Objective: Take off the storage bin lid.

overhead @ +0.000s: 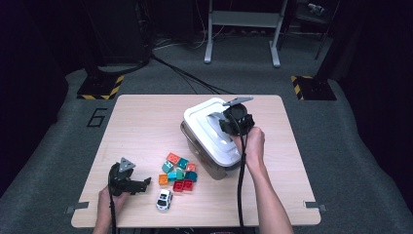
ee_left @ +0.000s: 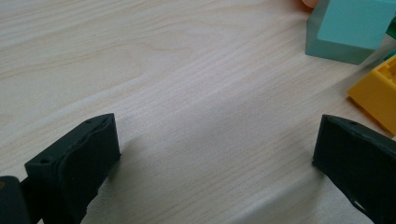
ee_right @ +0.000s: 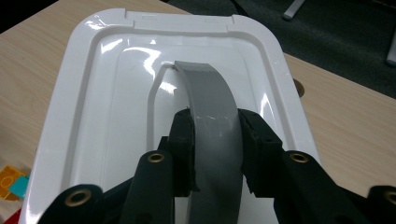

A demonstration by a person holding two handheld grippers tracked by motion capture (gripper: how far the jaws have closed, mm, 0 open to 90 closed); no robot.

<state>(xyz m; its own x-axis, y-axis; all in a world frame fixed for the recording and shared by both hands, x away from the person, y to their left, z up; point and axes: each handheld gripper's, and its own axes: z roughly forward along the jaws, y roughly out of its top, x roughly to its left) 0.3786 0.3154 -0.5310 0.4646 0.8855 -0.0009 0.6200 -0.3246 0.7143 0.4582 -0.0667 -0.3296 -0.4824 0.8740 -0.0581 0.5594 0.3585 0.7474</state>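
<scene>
Right gripper (ee_right: 217,140) has its black pads clamped on the grey curved handle (ee_right: 212,100) of the glossy white lid (ee_right: 84,93), which sits on the clear bin (overhead: 204,158) mid-table, near the far edge. Left gripper (ee_left: 215,154) has its jaws wide apart over bare pale wood table (ee_left: 163,70), with the chunky plastic blocks (overhead: 178,170) just beside it and plenty of room around.

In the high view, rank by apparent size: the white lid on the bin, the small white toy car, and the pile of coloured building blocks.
1. White plastic lid with a grey handle, on the clear storage bin: clearly largest.
2. Pile of coloured plastic building blocks: as a cluster, mid-sized.
3. Small white toy car: smallest, though bigger than any single block.
</scene>
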